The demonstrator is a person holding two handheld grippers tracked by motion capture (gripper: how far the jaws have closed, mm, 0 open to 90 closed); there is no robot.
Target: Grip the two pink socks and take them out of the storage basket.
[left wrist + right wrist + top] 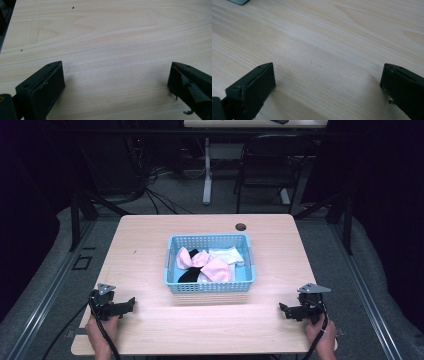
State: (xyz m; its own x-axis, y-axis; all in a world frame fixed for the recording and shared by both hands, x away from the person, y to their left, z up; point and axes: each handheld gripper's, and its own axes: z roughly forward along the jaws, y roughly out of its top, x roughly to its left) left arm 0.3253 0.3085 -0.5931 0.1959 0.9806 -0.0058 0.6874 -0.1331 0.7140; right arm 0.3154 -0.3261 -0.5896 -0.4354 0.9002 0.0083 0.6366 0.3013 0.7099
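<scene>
While the pale wooden table [150, 245] sits on grey floor, a blue basket [209, 287] of pink, white and black cloths [212, 266] rests centrally; left gripper [131, 304] at seven o'clock, right gripper [283, 309] at five, jaws wide, empty.

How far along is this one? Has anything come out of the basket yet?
Nothing looks done: the pink, white and black cloths all lie inside the blue basket. Nothing is in hand; the left gripper and right gripper rest open on the table. Everything remains.
</scene>
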